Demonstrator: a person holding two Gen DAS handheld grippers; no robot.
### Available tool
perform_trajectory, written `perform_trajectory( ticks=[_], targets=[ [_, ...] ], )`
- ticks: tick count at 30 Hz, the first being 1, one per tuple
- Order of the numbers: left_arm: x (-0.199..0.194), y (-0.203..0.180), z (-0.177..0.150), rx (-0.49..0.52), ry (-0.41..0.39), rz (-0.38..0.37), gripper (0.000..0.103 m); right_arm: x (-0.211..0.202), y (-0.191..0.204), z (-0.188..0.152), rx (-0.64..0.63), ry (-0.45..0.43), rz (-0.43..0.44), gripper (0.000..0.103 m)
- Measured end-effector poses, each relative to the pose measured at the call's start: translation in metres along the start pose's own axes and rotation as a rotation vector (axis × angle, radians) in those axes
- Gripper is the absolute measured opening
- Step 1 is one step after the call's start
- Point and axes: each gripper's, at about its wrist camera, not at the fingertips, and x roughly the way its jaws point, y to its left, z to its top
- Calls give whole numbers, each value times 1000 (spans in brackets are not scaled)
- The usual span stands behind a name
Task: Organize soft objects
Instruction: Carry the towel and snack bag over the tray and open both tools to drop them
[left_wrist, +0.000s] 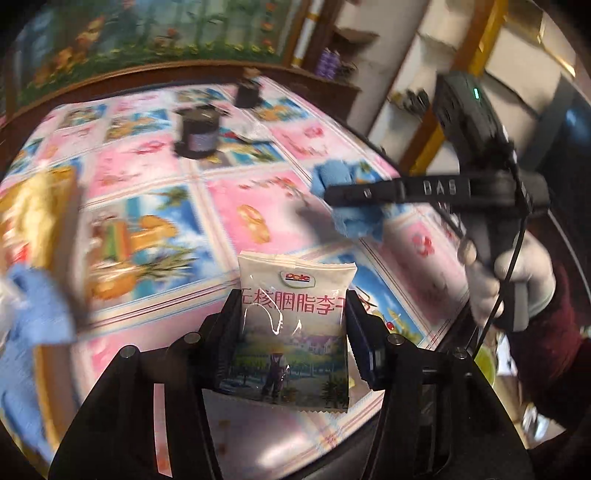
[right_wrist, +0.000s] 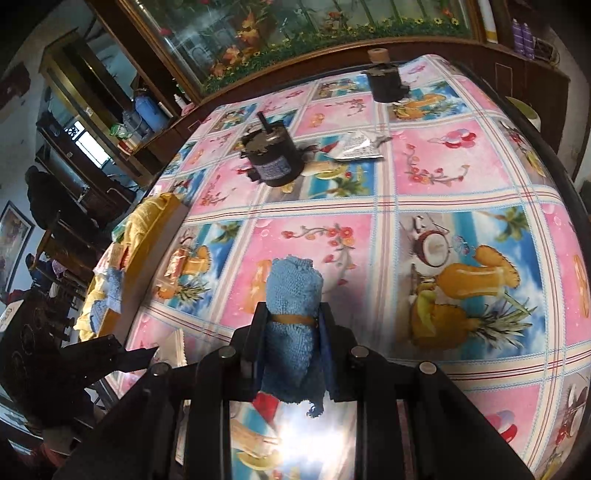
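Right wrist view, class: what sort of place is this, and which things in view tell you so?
Probably a lived-in home room, perhaps a dining area. A table wears a fruit-and-flower cloth, a large framed flower picture leans behind it, and cluttered wooden shelves stand at the left.

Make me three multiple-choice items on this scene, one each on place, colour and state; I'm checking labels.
1. Where is the box of cloths?
A. left table edge
B. table centre
C. floor

2. What colour is the rolled towel?
A. red
B. blue
C. green

3. What does the left gripper hold?
A. nothing
B. a jar
C. a snack packet

Key: 1 A, it sits at the left edge in the right wrist view; 2 B, blue terry cloth in the right gripper; 3 C, the packet stands between the fingers.
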Motion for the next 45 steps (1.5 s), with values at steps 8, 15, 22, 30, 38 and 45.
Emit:
perform_trajectory(
  ticks=[8,15,22,30,38,45],
  targets=[
    [-106,81,-24,-179,-157,268,54,25,82,7,-111,34,135,24],
    [-136,157,-40,-322,-184,458,54,61,151,24,-166,72,230,24],
    [-122,205,-47,-390,-150,540,55,112,218,53,-230,104,236,24],
    [-120,213,-51,-444,-168,539,63,184,254,89,-235,146,137,27],
    [-129,208,-51,-478,-226,556,64,196,252,102,-165,126,146,31],
    [-130,185,-45,-423,-226,728,64,157,246,96,-185,47,162,35]
  ],
)
